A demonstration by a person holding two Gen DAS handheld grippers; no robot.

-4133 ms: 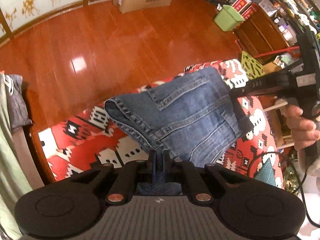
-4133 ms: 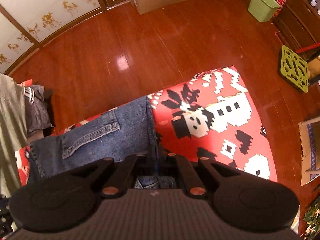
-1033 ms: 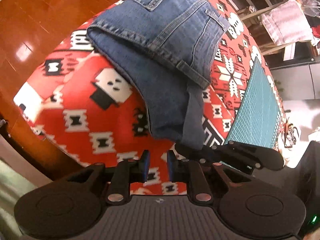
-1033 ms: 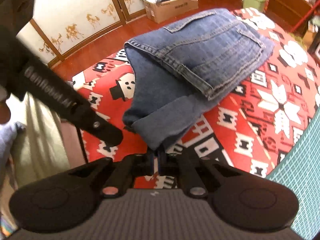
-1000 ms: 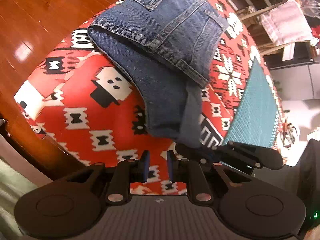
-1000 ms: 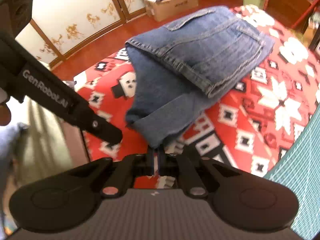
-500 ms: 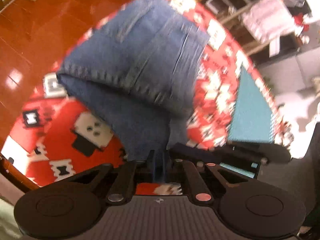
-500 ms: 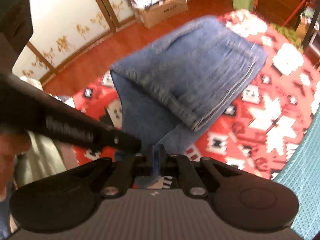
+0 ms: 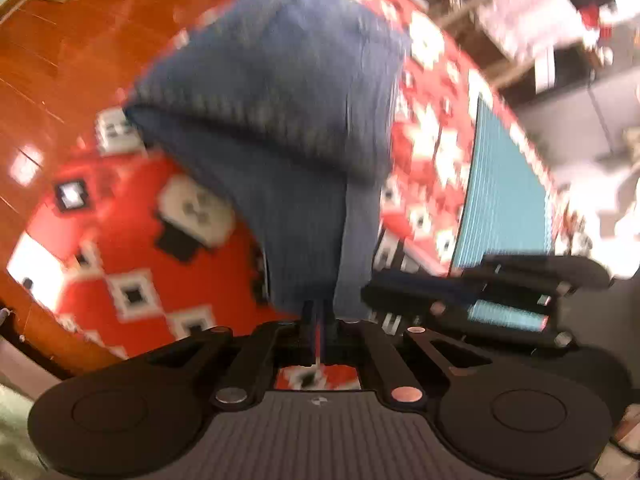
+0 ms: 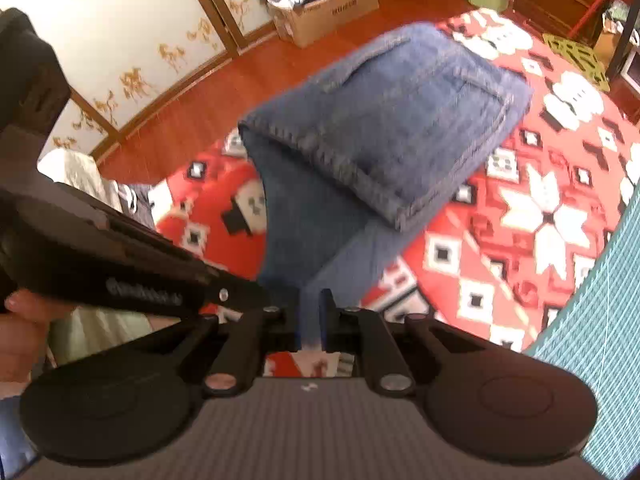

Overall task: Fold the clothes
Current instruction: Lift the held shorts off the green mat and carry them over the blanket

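Right wrist view: blurred, folded blue jeans, stitched pocket uppermost.

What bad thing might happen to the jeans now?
1. The left gripper and right gripper each pinch only a thin edge of the jeans, so the denim might slip out.
2. The folded part lies loosely on the red patterned blanket; pulling the held end may drag it open and undo the fold.
3. The two grippers sit very close together and might bump.
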